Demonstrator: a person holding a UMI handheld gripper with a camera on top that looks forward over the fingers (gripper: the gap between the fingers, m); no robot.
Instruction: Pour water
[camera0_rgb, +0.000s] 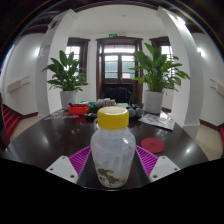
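A clear plastic bottle (112, 150) with a yellow cap (112, 117) stands upright between my fingers, close to the camera. Its lower part holds some dark and yellowish bits. My gripper (112, 168) is shut on the bottle: the left magenta pad (68, 165) and the right magenta pad (156, 163) press on its sides. The bottle's base is hidden at the bottom of the view. A red bowl (78, 108) sits on the dark round table (50, 135), beyond the bottle to the left.
A flat red disc (152, 145) lies on the table just right of the bottle. Several small items (105, 104) cluster at the table's far side, with a white object (156, 122) at the right. Two potted plants (66, 75) (155, 70) flank a door behind.
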